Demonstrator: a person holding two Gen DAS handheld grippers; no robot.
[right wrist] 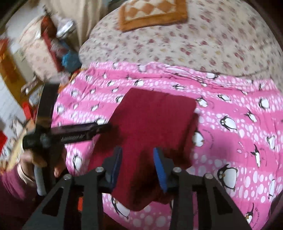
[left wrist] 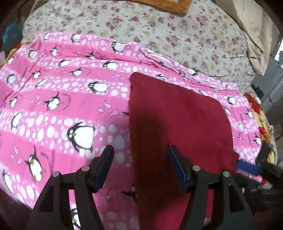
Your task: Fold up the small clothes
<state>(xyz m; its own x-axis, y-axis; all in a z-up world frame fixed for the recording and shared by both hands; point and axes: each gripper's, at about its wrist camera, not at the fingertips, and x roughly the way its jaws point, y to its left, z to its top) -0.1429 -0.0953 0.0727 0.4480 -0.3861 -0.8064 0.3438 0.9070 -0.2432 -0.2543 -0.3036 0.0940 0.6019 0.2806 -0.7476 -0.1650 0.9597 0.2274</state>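
Maroon ribbed garment (left wrist: 176,123), folded into a rough rectangle, lies flat near the pink penguin-print blanket's (left wrist: 53,88) near edge. Left gripper (left wrist: 141,169) and right gripper (right wrist: 138,168) hover spread, pinching nothing. Floral sheet (left wrist: 159,31) lies beyond.

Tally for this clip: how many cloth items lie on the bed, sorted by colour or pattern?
Dark red garment: 1
Pink penguin-print sheet: 1
Floral sheet: 1
Orange checked cloth: 1
Total: 4
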